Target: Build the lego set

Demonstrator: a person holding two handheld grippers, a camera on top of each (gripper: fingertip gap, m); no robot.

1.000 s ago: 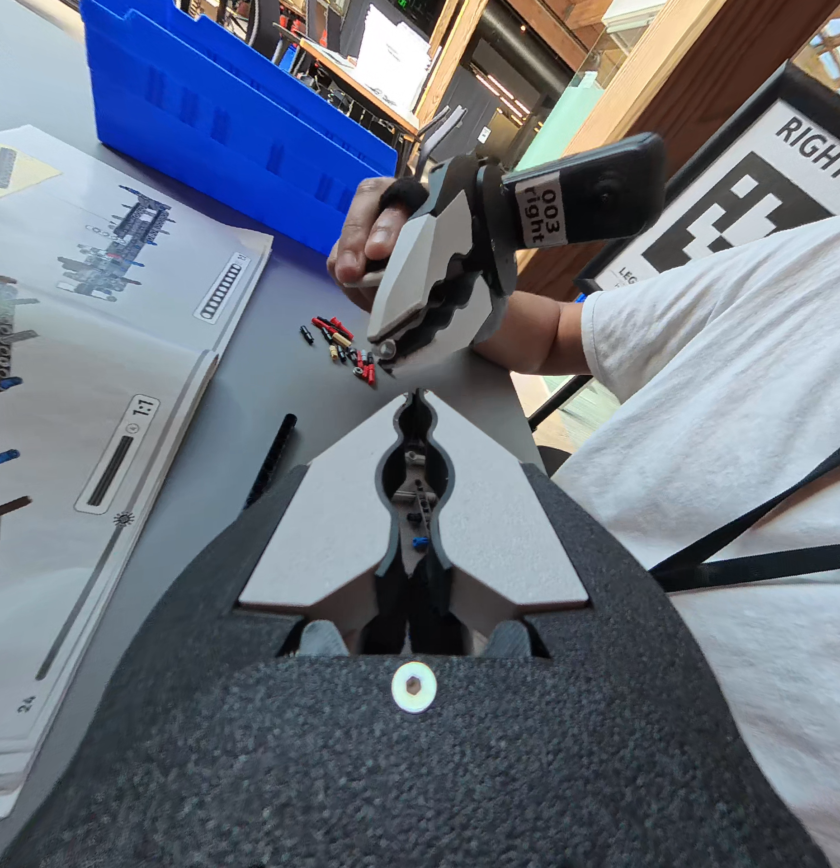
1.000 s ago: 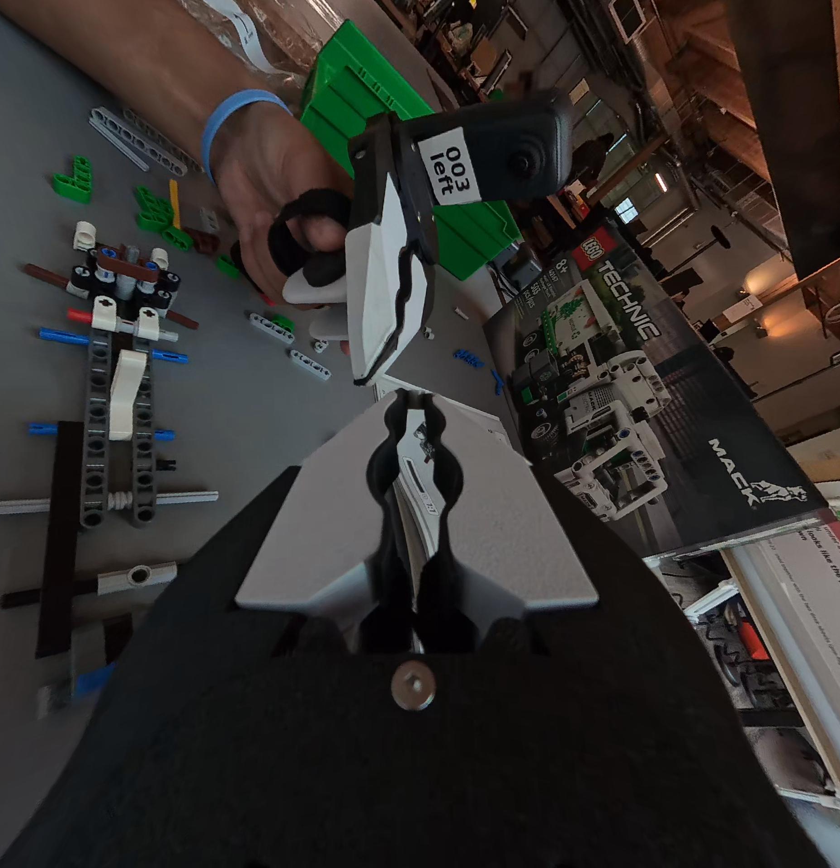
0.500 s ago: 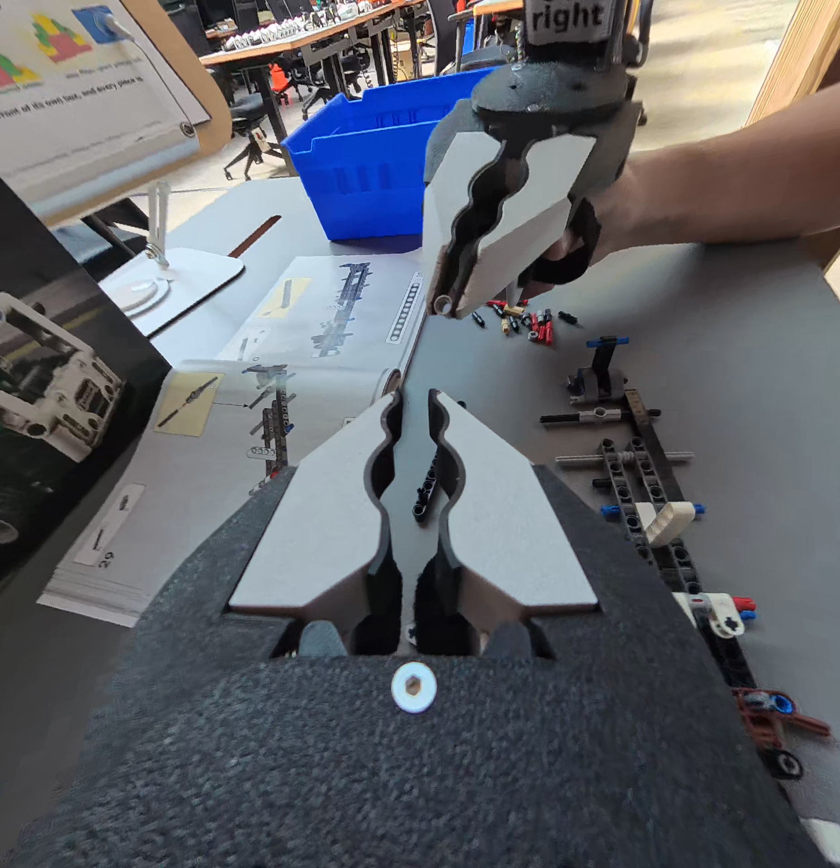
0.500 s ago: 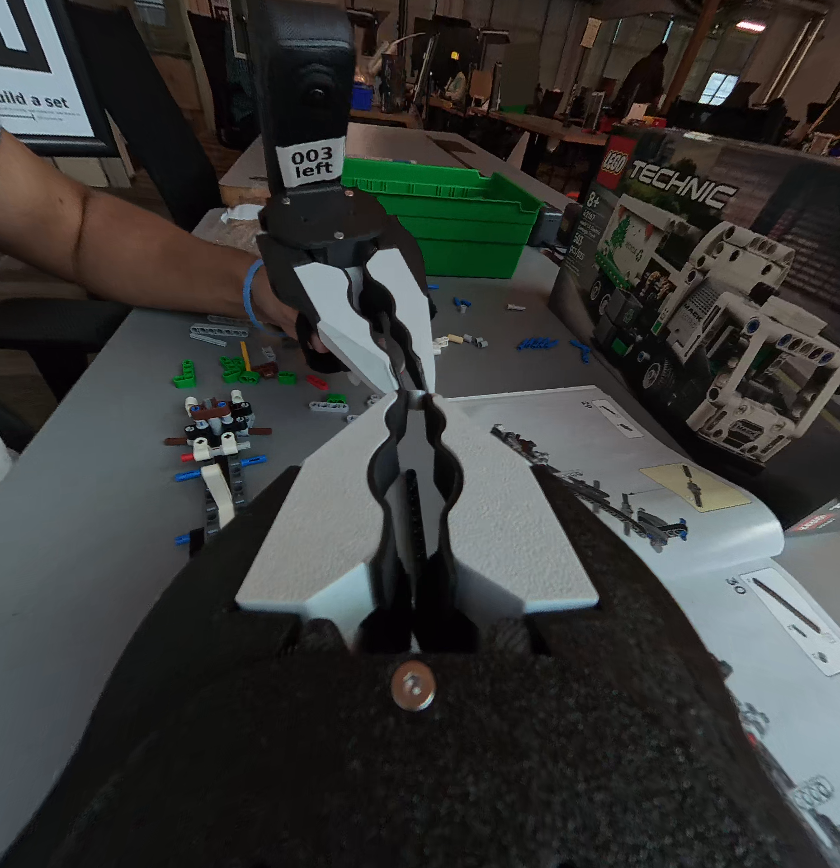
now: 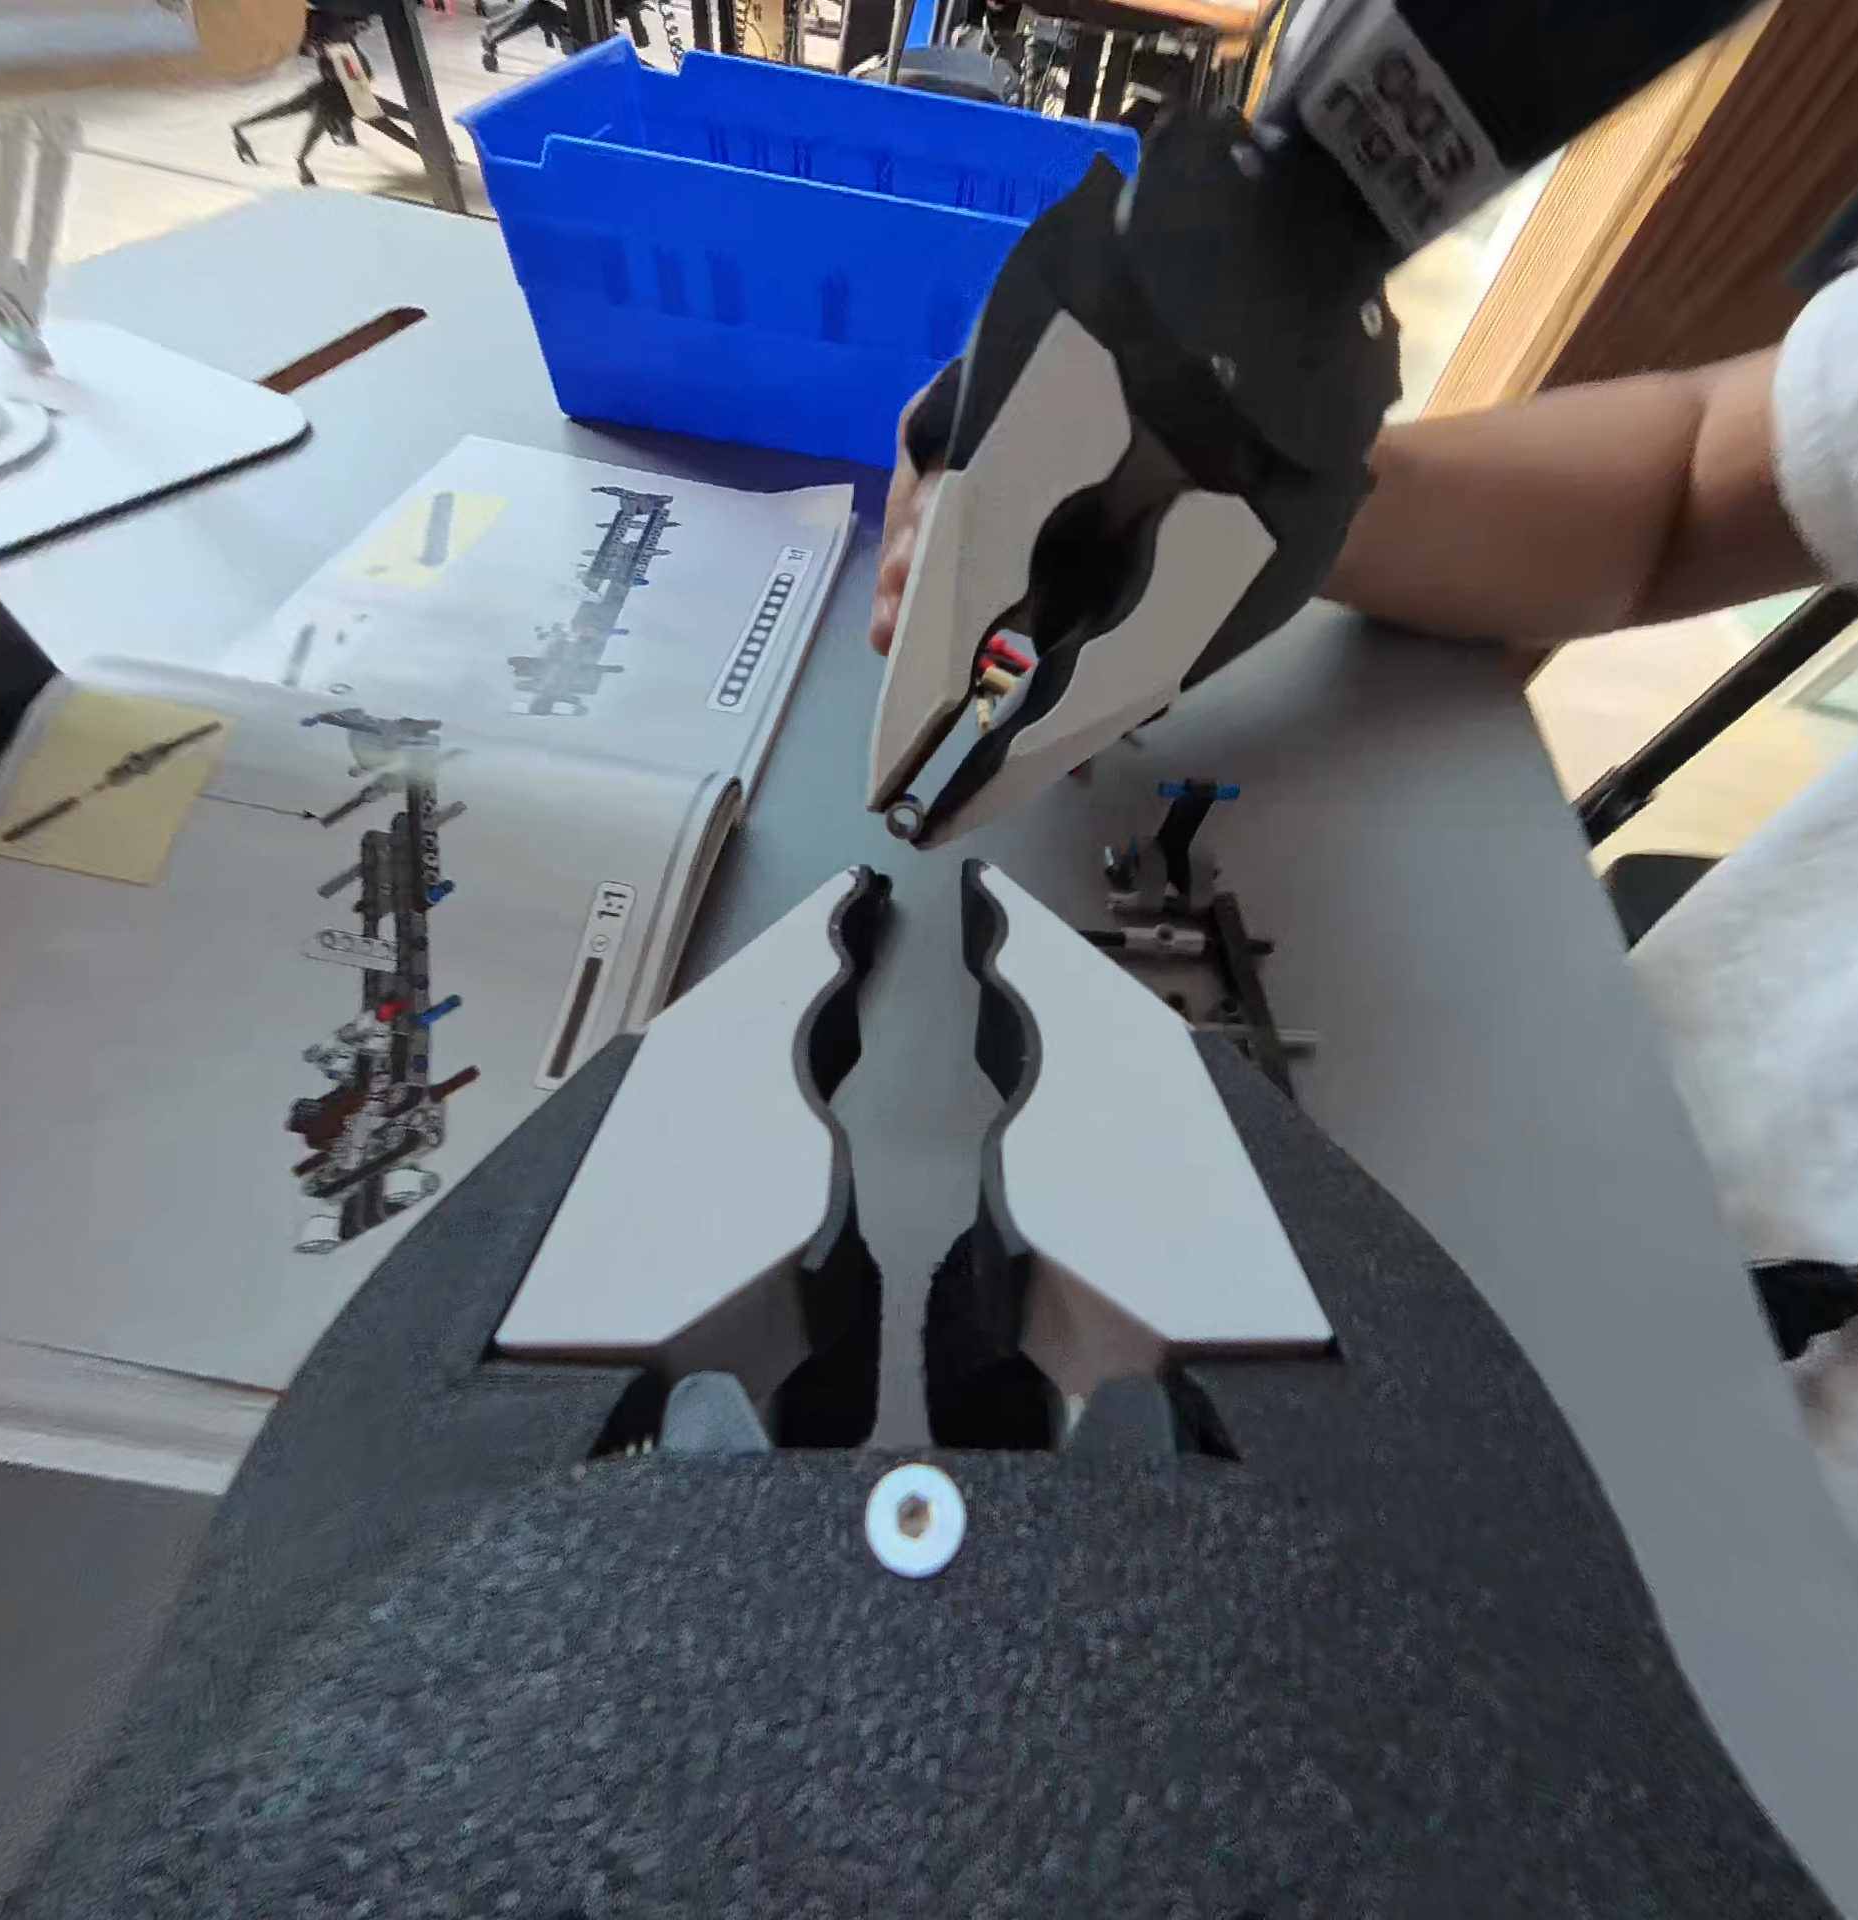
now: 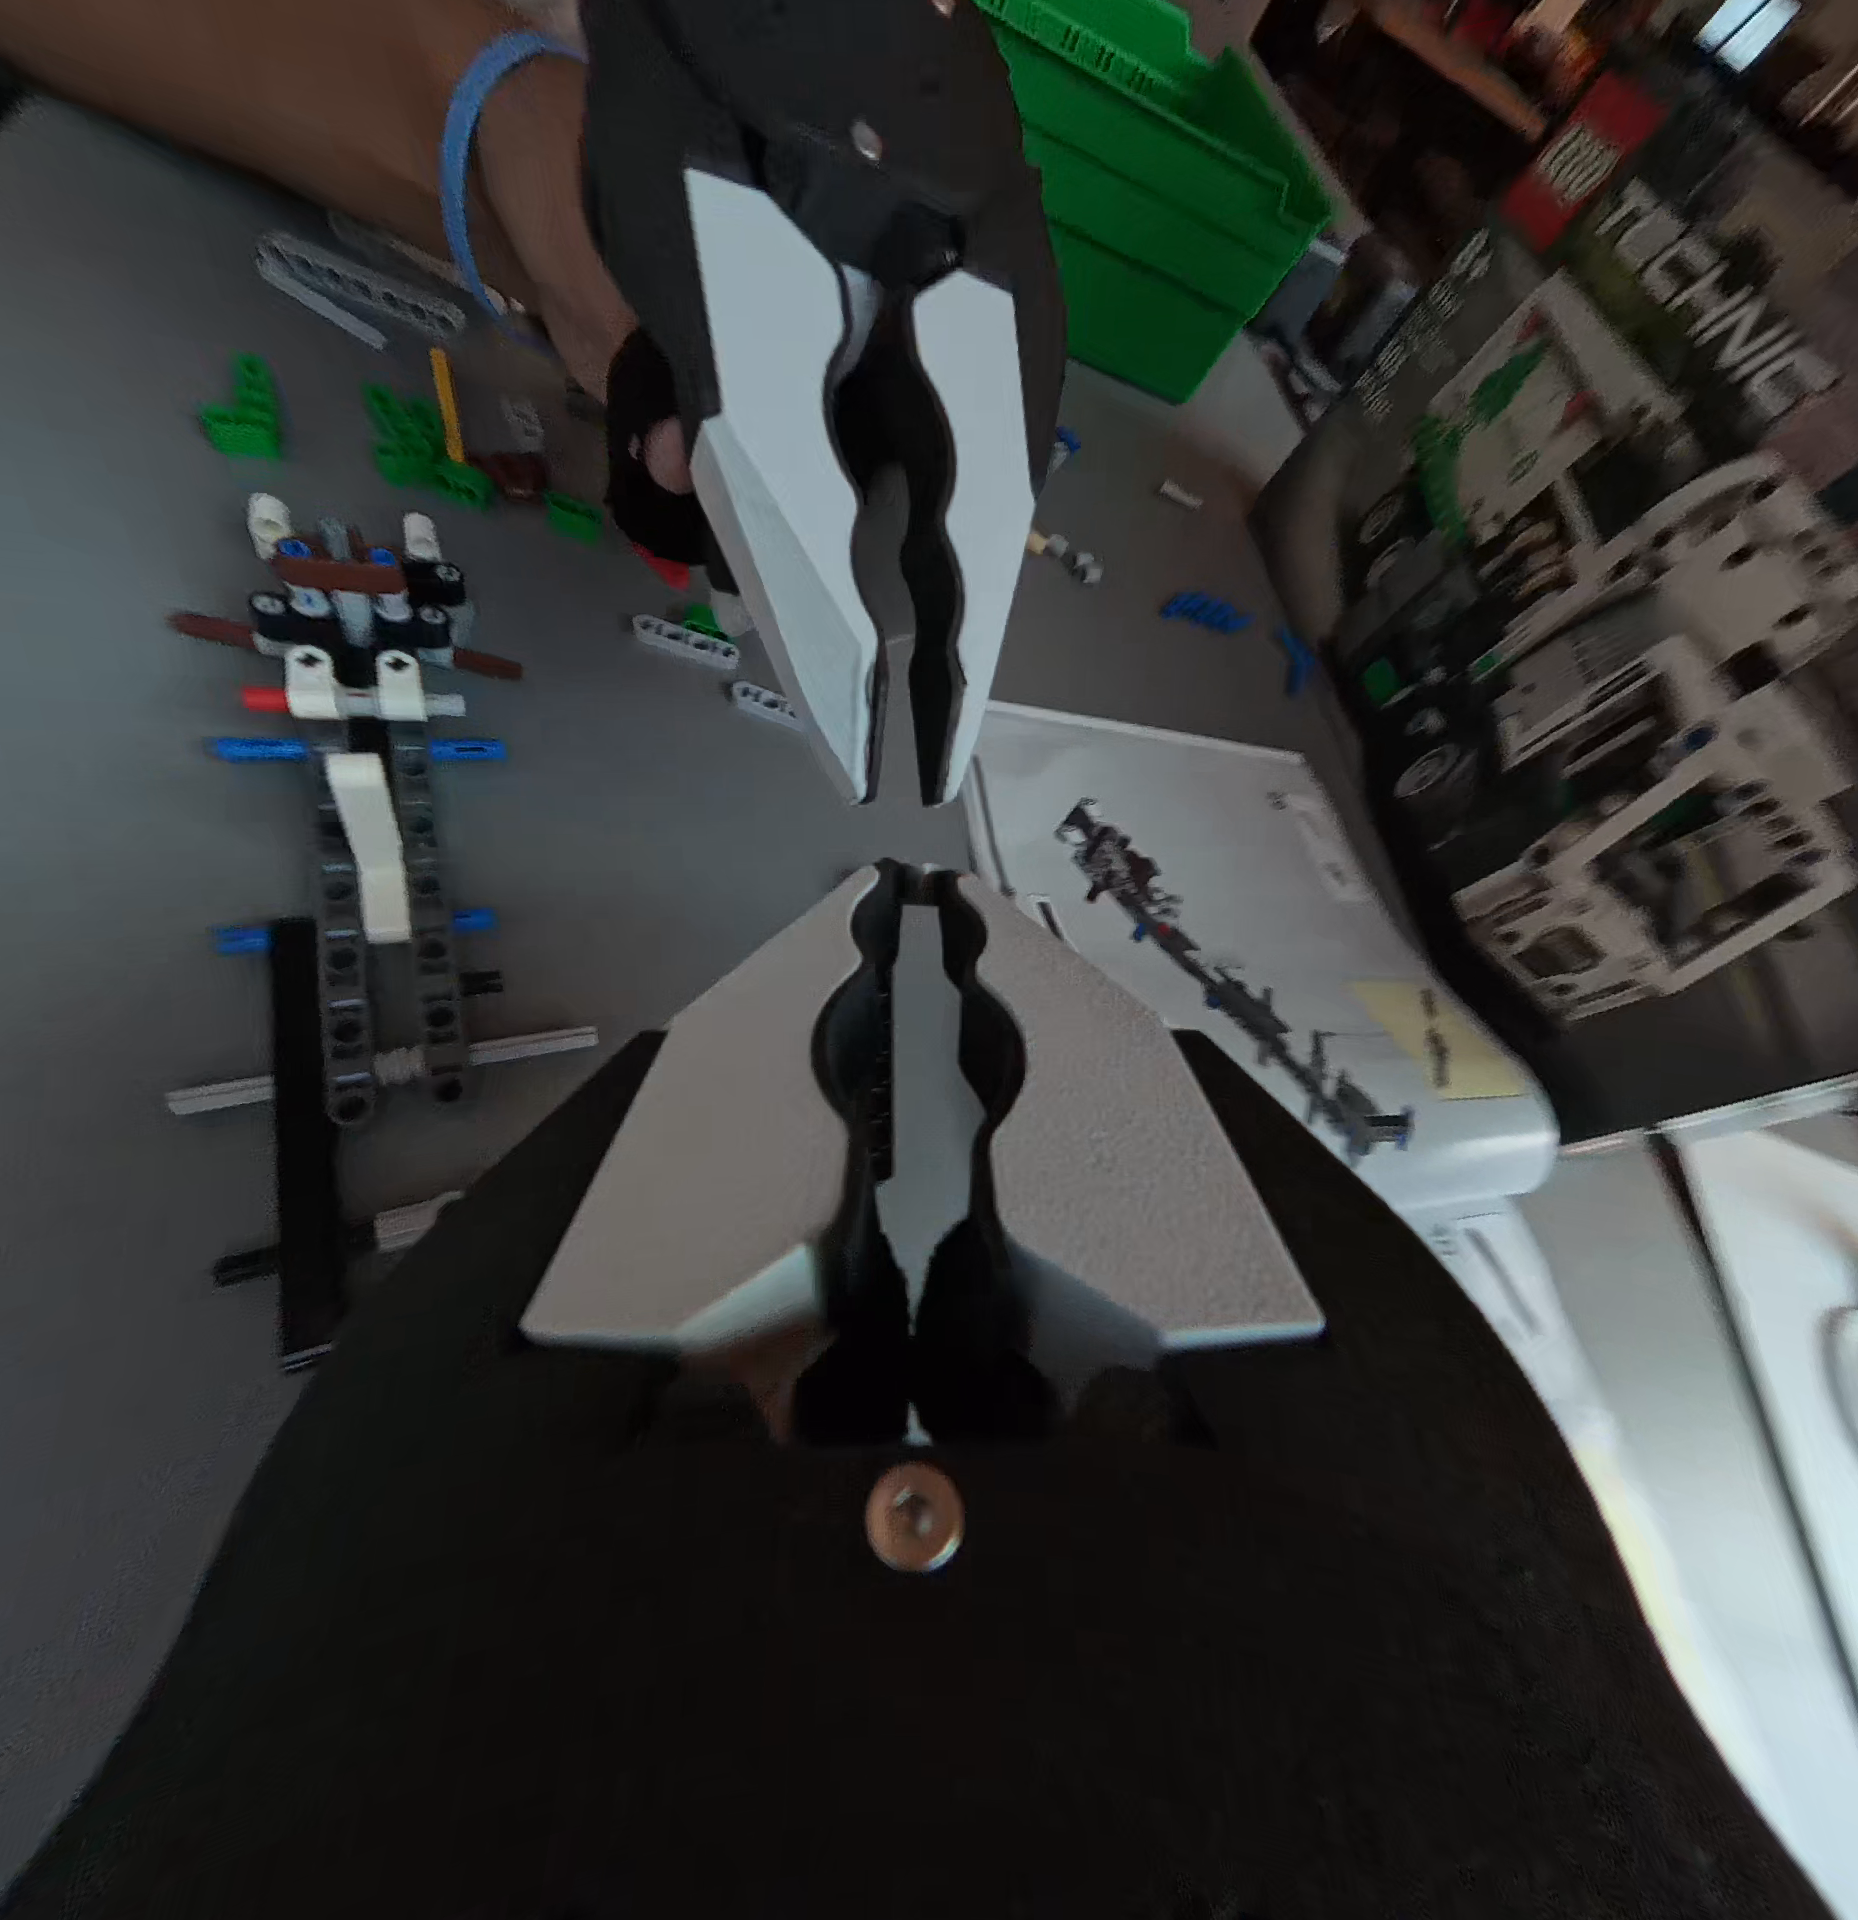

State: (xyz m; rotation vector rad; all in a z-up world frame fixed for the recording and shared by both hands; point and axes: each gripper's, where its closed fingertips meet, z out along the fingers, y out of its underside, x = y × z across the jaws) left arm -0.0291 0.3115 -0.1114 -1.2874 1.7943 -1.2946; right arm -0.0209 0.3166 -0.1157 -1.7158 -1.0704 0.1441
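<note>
In the left wrist view my left gripper [image 5: 920, 883] is open with nothing between its fingers, above the grey table [image 5: 1424, 935]. My right gripper [image 5: 909, 821] comes down from the upper right, tip to tip with the left and a short way apart. It is shut on a small grey ring-shaped piece [image 5: 904, 821]. In the right wrist view my right gripper [image 6: 917, 881] pinches that small piece [image 6: 920, 878] at its fingertips. The left gripper [image 6: 901, 795] hangs open just beyond it.
An open instruction booklet [image 5: 489, 727] lies left, a blue bin [image 5: 779, 239] behind it. Small red, black and tan pins [image 5: 1003, 665] lie under the right gripper. A partly built beam assembly [image 6: 374, 831], green pieces [image 6: 405, 436], a green bin [image 6: 1143, 208] and a set box [image 6: 1579, 623] surround the grippers. The grippers are tip to tip, or close to it.
My left gripper's jaws went from shut to open and widened. The right gripper kept its hold on the small grey piece. Both grippers swung round and now face tip to tip.
</note>
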